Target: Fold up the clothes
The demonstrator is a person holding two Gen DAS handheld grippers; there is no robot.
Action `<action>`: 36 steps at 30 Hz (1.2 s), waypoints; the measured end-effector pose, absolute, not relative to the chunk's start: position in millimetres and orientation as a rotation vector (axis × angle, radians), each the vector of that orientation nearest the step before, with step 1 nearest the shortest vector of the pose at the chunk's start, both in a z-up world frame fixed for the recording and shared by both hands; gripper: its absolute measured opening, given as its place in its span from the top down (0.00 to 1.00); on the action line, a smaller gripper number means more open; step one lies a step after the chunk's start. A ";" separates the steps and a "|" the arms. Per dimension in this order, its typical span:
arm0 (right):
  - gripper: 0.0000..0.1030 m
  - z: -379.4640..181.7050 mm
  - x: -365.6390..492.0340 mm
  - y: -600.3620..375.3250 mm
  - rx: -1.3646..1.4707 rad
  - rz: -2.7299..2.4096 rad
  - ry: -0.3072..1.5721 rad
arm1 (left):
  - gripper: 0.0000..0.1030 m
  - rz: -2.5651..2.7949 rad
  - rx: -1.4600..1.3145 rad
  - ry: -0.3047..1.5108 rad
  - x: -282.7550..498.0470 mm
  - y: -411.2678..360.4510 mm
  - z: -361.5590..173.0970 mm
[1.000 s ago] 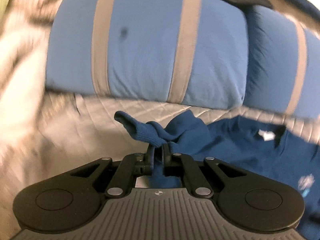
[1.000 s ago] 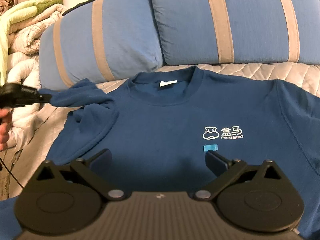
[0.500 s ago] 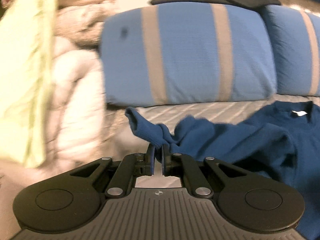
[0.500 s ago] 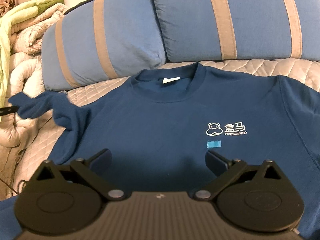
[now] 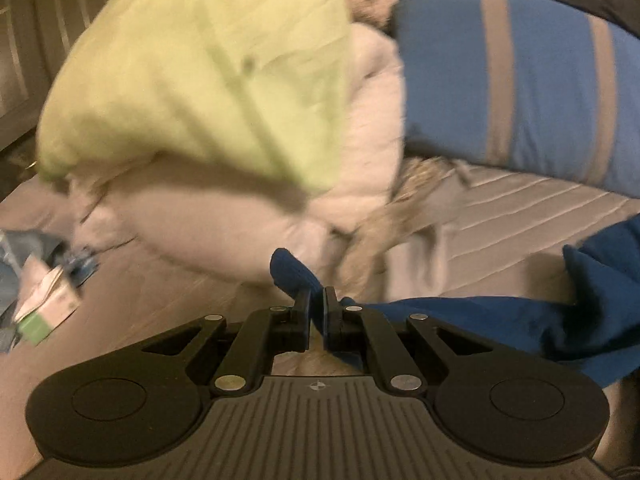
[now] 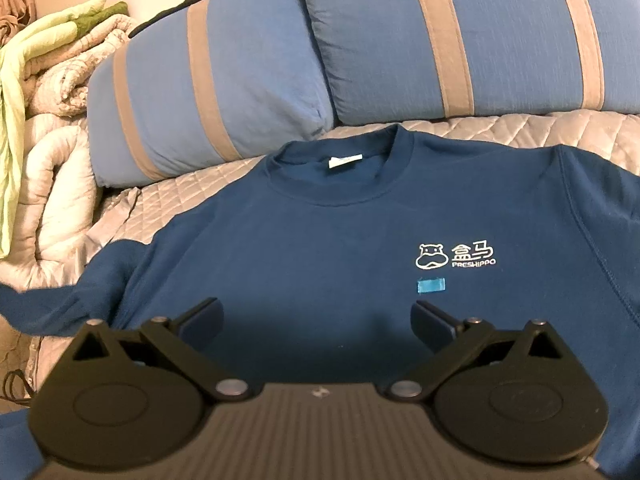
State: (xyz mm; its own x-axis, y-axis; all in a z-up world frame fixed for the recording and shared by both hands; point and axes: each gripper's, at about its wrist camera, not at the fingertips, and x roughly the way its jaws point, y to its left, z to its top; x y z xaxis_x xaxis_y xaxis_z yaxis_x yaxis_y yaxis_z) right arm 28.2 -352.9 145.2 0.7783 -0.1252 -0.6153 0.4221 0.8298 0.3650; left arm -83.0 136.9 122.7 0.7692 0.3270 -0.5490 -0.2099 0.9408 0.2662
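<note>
A dark blue sweatshirt with a white hippo logo lies face up on the quilted bed, collar towards the pillows. Its left sleeve stretches out flat to the left edge of the right wrist view. My left gripper is shut on the cuff of that sleeve, and the sleeve trails off to the right behind it. My right gripper hovers open over the sweatshirt's lower chest, with nothing between its fingers.
Two blue pillows with tan stripes lean at the head of the bed. A heap of pale quilts and a light green cloth rises at the left. A small box and packets lie beside it on the bed.
My left gripper has pulled the sleeve cuff out to the left, away from the sweatshirt's body, and the bunched sleeve now lies stretched out. The right gripper has stayed put.
</note>
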 end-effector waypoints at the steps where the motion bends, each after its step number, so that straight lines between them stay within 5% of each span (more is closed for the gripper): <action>1: 0.00 145.2 28.4 -353.1 0.518 -0.311 0.613 | 0.94 0.311 0.186 0.630 -86.9 143.0 121.9; 23: 0.00 141.6 25.0 -362.8 0.606 -0.322 0.615 | 0.95 0.554 -0.012 0.797 -150.8 257.3 56.0; 25: 0.00 141.0 25.8 -362.7 0.608 -0.322 0.619 | 0.90 0.526 -0.040 0.814 -155.8 258.9 51.0; 27: 0.00 140.4 26.4 -362.5 0.609 -0.321 0.623 | 0.67 0.503 -0.044 0.832 -158.2 255.5 44.4; 29: 0.00 140.3 26.3 -362.1 0.610 -0.320 0.625 | 0.57 0.486 -0.037 0.844 -160.2 249.6 39.0; 36: 0.00 139.2 26.8 -362.2 0.613 -0.317 0.635 | 0.42 0.438 -0.097 0.849 -160.6 226.8 39.9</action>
